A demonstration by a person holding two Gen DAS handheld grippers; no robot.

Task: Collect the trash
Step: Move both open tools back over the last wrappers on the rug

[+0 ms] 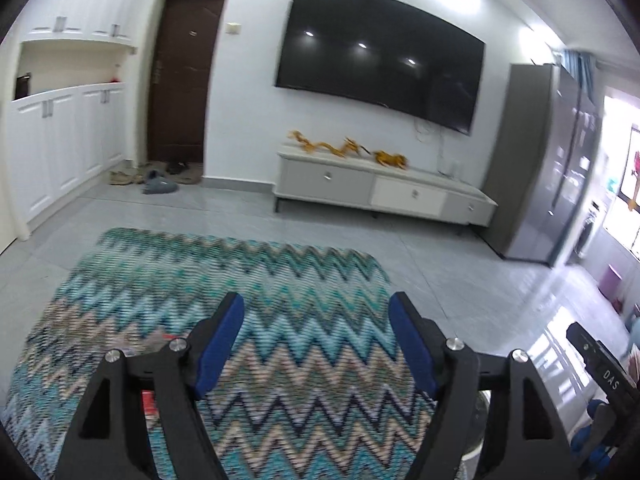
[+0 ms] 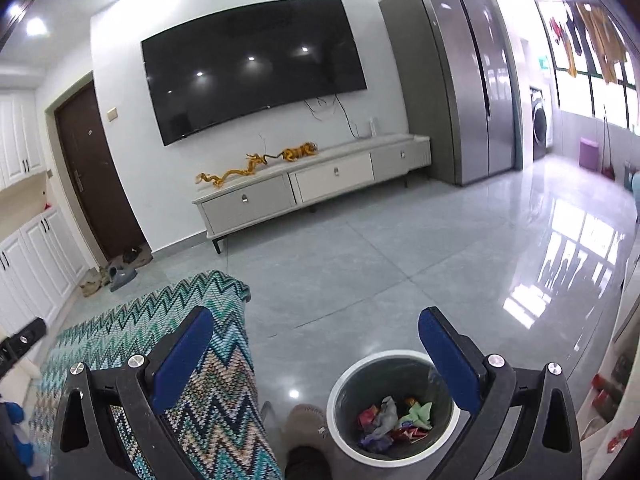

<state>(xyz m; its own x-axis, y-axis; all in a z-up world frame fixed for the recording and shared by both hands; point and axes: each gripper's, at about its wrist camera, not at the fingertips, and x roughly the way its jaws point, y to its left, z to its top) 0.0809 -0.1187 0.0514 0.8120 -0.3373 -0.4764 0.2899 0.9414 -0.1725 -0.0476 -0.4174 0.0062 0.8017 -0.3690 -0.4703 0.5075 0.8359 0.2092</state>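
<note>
Trash (image 2: 390, 420): we see crumpled wrappers lying inside the bin (image 2: 400, 358), on the floor beside the zigzag rug (image 2: 208, 360).
Right tongs (image 2: 316, 350): spread, pinching nothing, above the bin.
Left tongs (image 1: 316, 346): spread, empty, over our rug.

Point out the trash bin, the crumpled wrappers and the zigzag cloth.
trash bin (image 2: 404, 356): right wrist view, on its pale far rim.
crumpled wrappers (image 2: 394, 420): right wrist view, middle of the heap inside.
zigzag cloth (image 1: 288, 280): left wrist view, on its patterned top.
</note>
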